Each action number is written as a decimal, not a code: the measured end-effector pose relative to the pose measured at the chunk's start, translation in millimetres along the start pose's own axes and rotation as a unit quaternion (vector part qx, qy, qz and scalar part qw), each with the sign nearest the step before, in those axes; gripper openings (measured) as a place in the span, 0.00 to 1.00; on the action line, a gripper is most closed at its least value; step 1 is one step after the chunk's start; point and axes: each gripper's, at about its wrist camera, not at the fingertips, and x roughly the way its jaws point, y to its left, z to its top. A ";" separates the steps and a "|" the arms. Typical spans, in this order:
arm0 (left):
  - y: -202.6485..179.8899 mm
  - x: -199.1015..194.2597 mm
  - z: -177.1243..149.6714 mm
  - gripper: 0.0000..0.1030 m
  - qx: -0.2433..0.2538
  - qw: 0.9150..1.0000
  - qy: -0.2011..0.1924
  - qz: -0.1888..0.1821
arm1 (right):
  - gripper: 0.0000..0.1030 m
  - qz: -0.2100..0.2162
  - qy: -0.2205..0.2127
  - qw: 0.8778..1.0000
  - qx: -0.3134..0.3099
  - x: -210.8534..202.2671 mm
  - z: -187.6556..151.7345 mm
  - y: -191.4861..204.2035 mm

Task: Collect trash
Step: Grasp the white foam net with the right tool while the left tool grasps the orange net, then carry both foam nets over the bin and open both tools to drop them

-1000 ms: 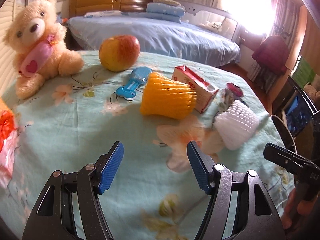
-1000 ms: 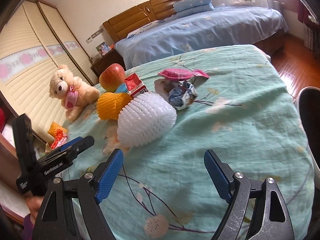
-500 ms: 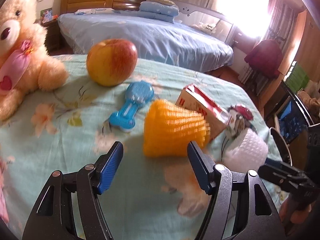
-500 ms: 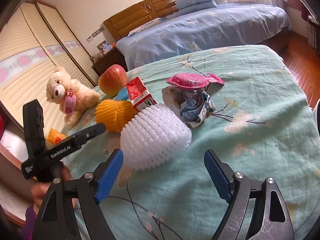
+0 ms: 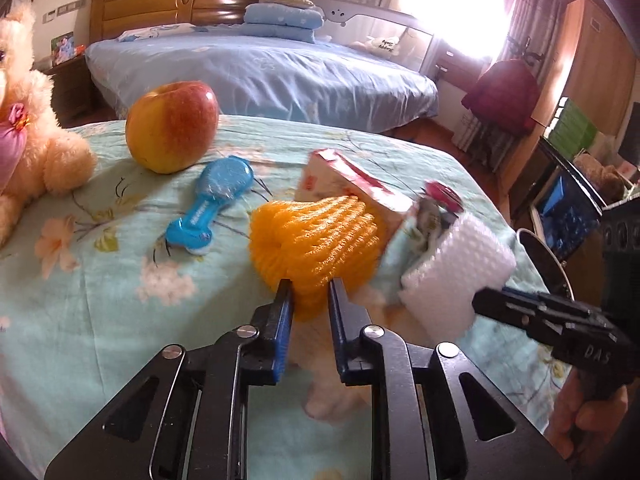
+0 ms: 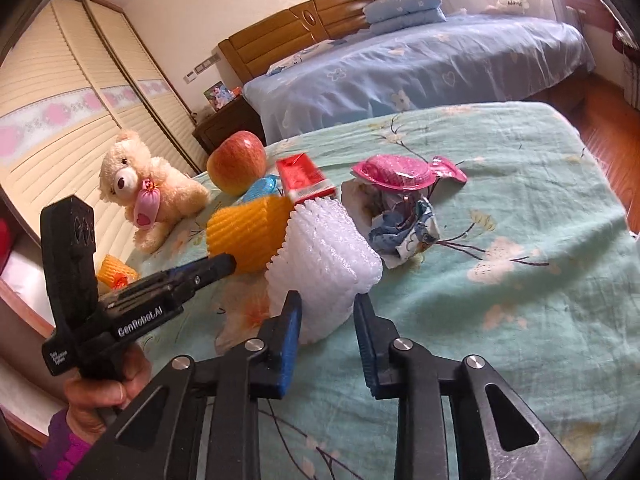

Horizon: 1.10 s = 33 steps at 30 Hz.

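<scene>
Orange foam net (image 5: pixel 316 248) | clenched in left tool (image 5: pixel 310 294) | white foam net (image 6: pixel 320 260) | clenched in right tool (image 6: pixel 327 312)

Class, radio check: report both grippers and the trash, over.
Left gripper just closed, pinching orange foam net. Right gripper just closed, fingers squeezing white foam net. Carton and wrappers still on tablecloth. Nothing in the way.

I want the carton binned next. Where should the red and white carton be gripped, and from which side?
Judging by its pose, grip the red and white carton across its narrow raised top end, coming from above on the apple side. Its lower end sits hidden behind the orange foam net and white foam net.
</scene>
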 end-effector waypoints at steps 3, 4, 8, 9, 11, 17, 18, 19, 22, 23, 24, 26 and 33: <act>-3.1 -10.1 -12.2 0.16 -0.022 1.000 -0.005 -0.002 | 0.25 0.001 -0.007 1.000 0.002 -12.6 -4.5 -3.6; -4.3 -13.2 -16.1 0.16 -0.028 1.000 -0.006 -0.003 | 0.25 0.001 -0.009 1.000 0.003 -17.1 -6.4 -5.7; -16.6 -25.0 -28.9 0.16 -0.035 0.999 -0.014 -0.004 | 0.25 -0.004 -0.017 1.000 0.012 -35.5 -15.6 -16.4; -21.2 -27.5 -31.6 0.16 -0.035 0.999 -0.016 -0.005 | 0.25 -0.006 -0.018 1.000 0.014 -39.3 -17.7 -18.7; -29.5 -30.7 -35.6 0.16 -0.032 0.999 -0.018 -0.011 | 0.25 -0.010 -0.022 1.000 0.017 -46.2 -21.5 -23.4; -62.8 -33.8 -40.4 0.15 -0.012 1.000 -0.017 -0.023 | 0.25 -0.030 -0.036 0.999 0.027 -70.4 -29.9 -43.4; -69.3 -34.3 -40.8 0.15 -0.009 0.999 -0.017 -0.027 | 0.25 -0.032 -0.038 0.998 0.030 -73.2 -30.9 -47.0; -74.0 -34.4 -40.7 0.15 -0.007 0.999 -0.018 -0.030 | 0.25 -0.036 -0.041 0.998 0.035 -77.6 -31.8 -52.2; -89.0 -33.3 -40.2 0.15 -0.003 0.999 -0.017 -0.040 | 0.25 -0.045 -0.047 0.997 0.043 -87.4 -34.4 -63.6; -93.6 -32.4 -39.8 0.15 -0.001 0.999 -0.015 -0.044 | 0.25 -0.047 -0.049 0.997 0.047 -89.8 -35.1 -67.1; -99.1 -31.7 -40.2 0.15 0.001 0.999 -0.014 -0.046 | 0.25 -0.049 -0.050 0.996 0.049 -92.7 -36.1 -70.3; -109.9 -30.3 -41.6 0.15 0.006 0.999 -0.012 -0.052 | 0.25 -0.056 -0.055 0.995 0.054 -99.5 -38.5 -77.3; -142.6 -24.9 -43.0 0.15 0.021 0.998 -0.006 -0.063 | 0.25 -0.066 -0.070 0.993 0.075 -121.4 -45.5 -100.2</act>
